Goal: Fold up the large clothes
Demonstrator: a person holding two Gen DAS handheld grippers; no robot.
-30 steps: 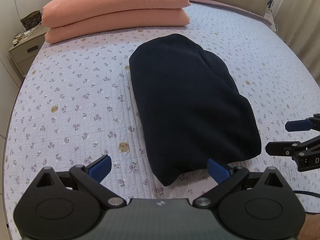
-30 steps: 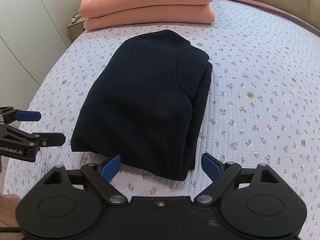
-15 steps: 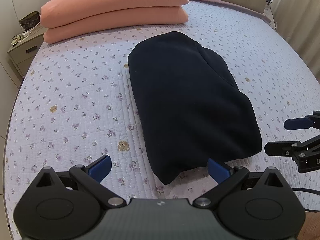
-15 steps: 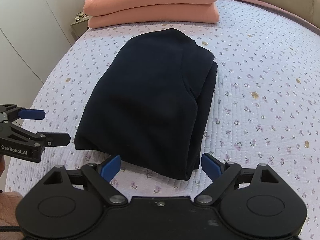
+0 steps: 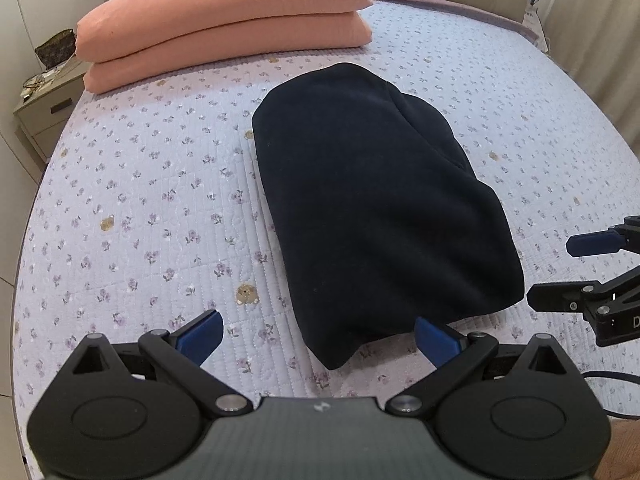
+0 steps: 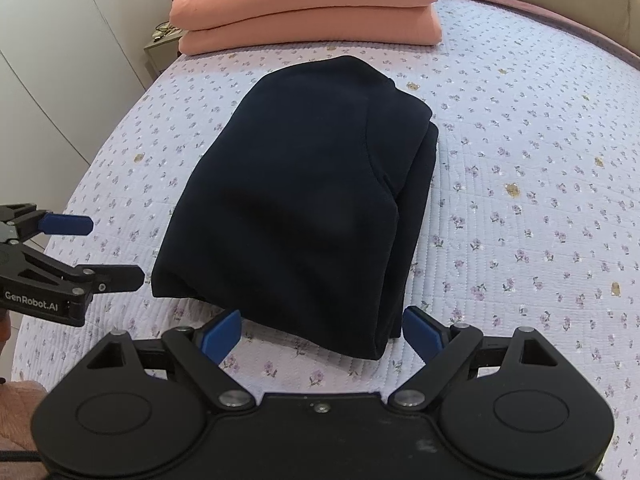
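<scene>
A dark navy garment lies folded into a thick rectangle in the middle of the flowered bed cover. My left gripper hovers open just short of the garment's near left corner, holding nothing. My right gripper is open too, back from the near right corner, with nothing between its blue pads. Each gripper shows in the other's view: the right gripper at the right edge, the left gripper at the left edge. Neither touches the cloth.
The lilac quilted bed cover spreads around the garment. Two stacked salmon pillows lie at the headboard. A bedside cabinet with small items stands far left, white cupboard doors beside it. A curtain hangs far right.
Both grippers have drawn back and up slightly from the folded garment, staying open. The garment has not moved.
</scene>
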